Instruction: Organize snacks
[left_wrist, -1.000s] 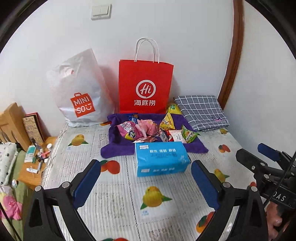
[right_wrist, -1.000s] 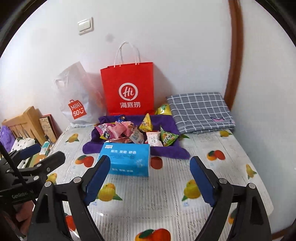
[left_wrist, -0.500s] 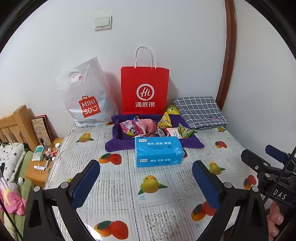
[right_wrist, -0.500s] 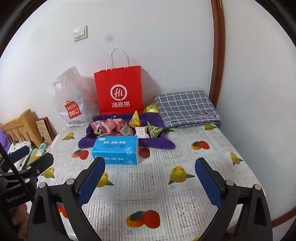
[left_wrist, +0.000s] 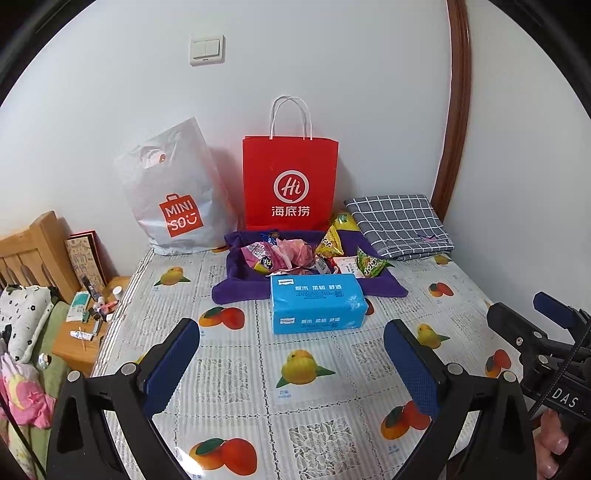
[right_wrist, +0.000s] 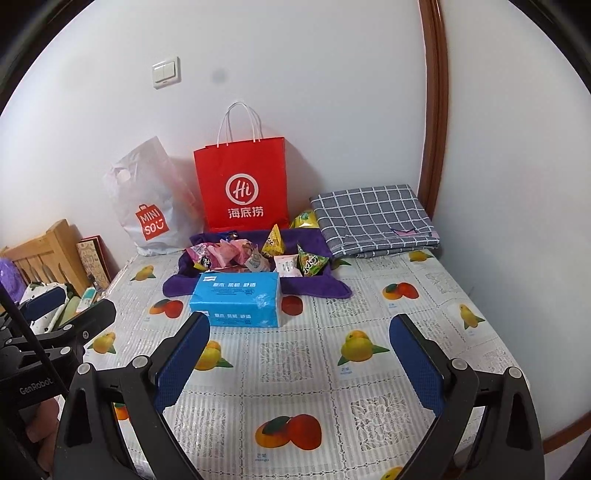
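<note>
Two hand-held grippers hover over a table spread with a fruit-printed plastic cloth (left_wrist: 236, 373). Left gripper (left_wrist: 291, 363): black frame, blue pads spread wide, nothing between them, touching nothing. Right gripper (right_wrist: 299, 360): same build, jaws wide apart, empty, clear of the cloth.

At the far wall, a white plastic shopping bag with an orange logo (left_wrist: 173, 192) leans beside an upright red paper carrier bag with white cord handles (left_wrist: 290, 181). Right of these, a folded grey checked cloth (left_wrist: 399, 225) lies flat. In front of the red bag, a purple towel (left_wrist: 236, 291) carries the loose snack packets (left_wrist: 295, 254): pink wrappers left, yellow and green triangular packs right. A blue rectangular tissue pack (left_wrist: 316, 302) sits at the towel's near edge, ahead of both grippers and well apart from them.
</note>
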